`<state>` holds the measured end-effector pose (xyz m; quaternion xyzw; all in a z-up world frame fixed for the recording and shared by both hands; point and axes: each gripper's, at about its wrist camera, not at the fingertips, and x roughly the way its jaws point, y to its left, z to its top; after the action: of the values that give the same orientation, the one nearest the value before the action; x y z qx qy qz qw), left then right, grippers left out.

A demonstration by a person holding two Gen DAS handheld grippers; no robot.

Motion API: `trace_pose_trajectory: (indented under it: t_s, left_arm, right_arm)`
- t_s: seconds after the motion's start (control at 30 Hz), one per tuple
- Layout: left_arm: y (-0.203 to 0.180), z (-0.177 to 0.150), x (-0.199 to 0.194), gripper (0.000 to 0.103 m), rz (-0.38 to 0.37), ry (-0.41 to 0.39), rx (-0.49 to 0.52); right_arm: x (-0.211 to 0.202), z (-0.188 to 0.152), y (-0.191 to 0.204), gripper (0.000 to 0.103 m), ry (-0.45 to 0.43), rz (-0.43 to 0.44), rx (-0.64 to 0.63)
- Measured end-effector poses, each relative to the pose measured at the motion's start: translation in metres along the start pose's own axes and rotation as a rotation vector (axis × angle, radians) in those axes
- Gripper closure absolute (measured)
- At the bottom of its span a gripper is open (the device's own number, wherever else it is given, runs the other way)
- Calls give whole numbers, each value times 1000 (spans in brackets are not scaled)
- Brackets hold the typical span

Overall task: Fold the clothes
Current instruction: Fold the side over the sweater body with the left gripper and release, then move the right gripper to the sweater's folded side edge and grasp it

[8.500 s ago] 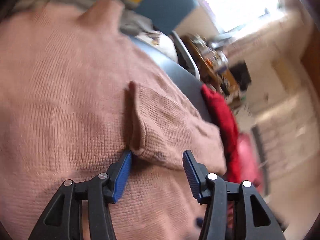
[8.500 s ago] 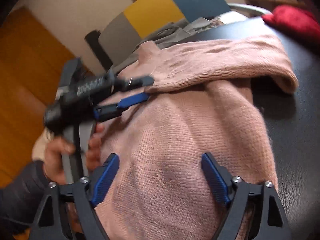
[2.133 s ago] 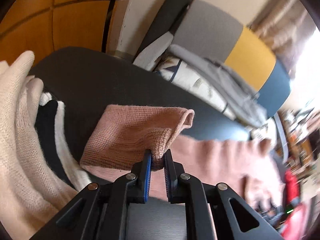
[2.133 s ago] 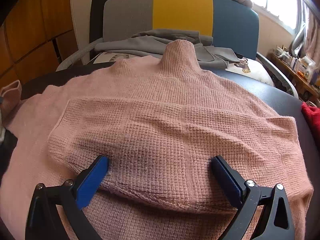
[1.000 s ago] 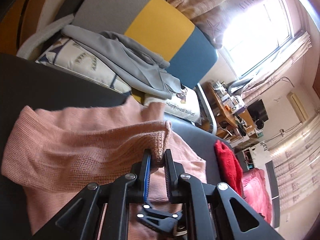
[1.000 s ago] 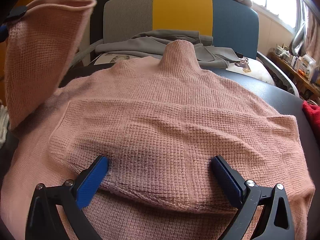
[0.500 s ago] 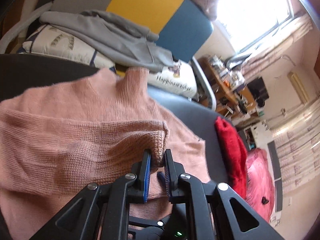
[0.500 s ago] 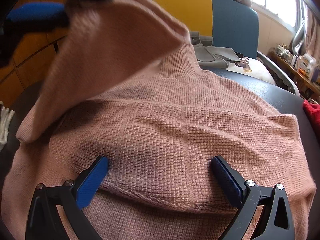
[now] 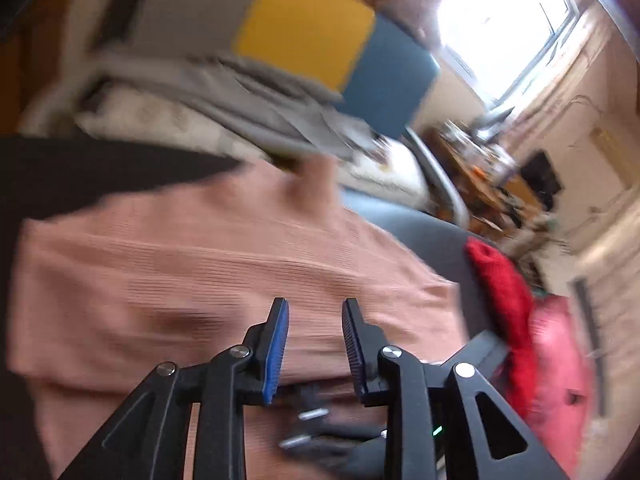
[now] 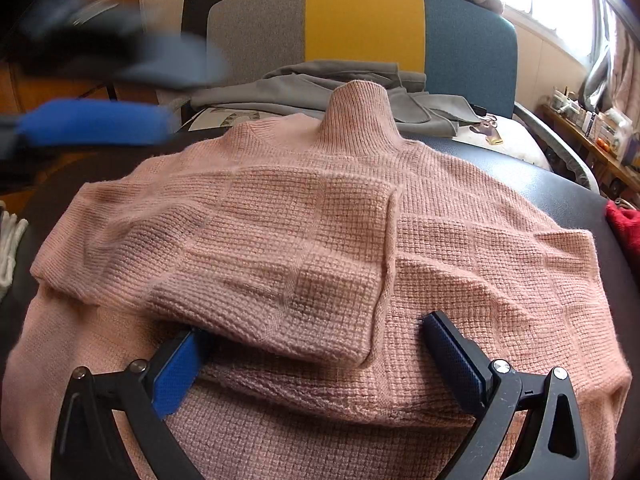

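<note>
A pink knit turtleneck sweater (image 10: 460, 248) lies flat on the dark table (image 10: 560, 184), collar pointing away. One sleeve (image 10: 280, 256) is laid across its front, cuff edge near the middle. My right gripper (image 10: 312, 336) is open wide, low over the sweater's near part, its fingers on either side of the folded sleeve's lower corner. In the blurred left wrist view, my left gripper (image 9: 314, 308) is open above the sweater (image 9: 180, 280) with nothing between its fingers. The right wrist view shows it as a blur at the upper left, its blue pad (image 10: 92, 122) above the table.
A chair with a grey, yellow and blue back (image 10: 364, 20) stands behind the table, with a grey garment (image 10: 320, 80) draped on it. A red cloth (image 9: 500, 292) lies at the table's right edge. White knitwear (image 10: 8, 248) shows at the left edge.
My left gripper has let go of the sleeve, which now lies across the sweater's front, and has opened and drawn back to the left. The right gripper has not moved.
</note>
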<state>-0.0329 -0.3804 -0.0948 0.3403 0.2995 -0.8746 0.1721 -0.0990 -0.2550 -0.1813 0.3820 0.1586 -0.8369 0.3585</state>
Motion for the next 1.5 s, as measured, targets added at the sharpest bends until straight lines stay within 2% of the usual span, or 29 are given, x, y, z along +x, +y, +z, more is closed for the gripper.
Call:
trace_pose_trajectory:
  t_s: [0.07,0.27,0.33,0.4,0.47,0.57,0.63,0.77,0.83,0.9,0.93,0.97,1.03,1.1,1.3,1.4,1.47,1.5]
  left_arm:
    - [24,-24,-20,75,82,-70,-13]
    - [86,-94,-27,75,217,-39,-68]
    - [102,-105,-22,76,223,-17,-104]
    - [108,-109,-25,76,205,-45,-117]
    - [108,-107,-26,75,202,-49,-108]
    - [113,-103,-24,75,202,-58,-113]
    - [117,-105,-24,75,196,-73,-118]
    - [125,-106,-20,75,136,-94,-154]
    - [133,-108,-21,75,85,-109,-198]
    - [138,-109,-22,75,51,-121,-229]
    - [138,-110,-22,75,44,-124,-235]
    - [138,-110,-22,75,44,-125,-236]
    - [137,-110,-21,75,48,-126,-231]
    - [137,-109,-21,75,47,-127,-232]
    - [140,-111,-21,75,34,-133,-240]
    - [140,-111,-21,75,34,-131,-239]
    - [141,-111,-21,75,31,-131,-240]
    - [141,-111,-21,75,30,-132,-241]
  right_arm:
    - [0,0,0,0,0,0,1]
    - [0,2,-1,0,19,7,4]
    - [0,6,-3,0,45,27,-4]
    - [-3,10,-7,0,70,59,-13]
    - [-13,11,-20,0,70,94,33]
    - [-34,6,-48,0,35,117,166]
    - [-47,0,-69,0,7,209,300]
    - [-53,-8,-86,0,-19,556,554]
    - [-42,-13,-84,1,6,679,657]
    - [-31,-18,-79,4,23,766,742]
    - [-26,-20,-76,10,28,793,772]
    - [-21,-21,-72,13,36,802,786]
    - [-14,-22,-65,29,53,807,806]
    - [-7,-22,-57,34,71,799,813]
    - [5,-23,-43,34,106,789,837]
    - [6,-19,-40,34,100,737,827]
    - [8,-16,-37,42,97,696,818]
    - [8,-15,-36,54,95,675,813]
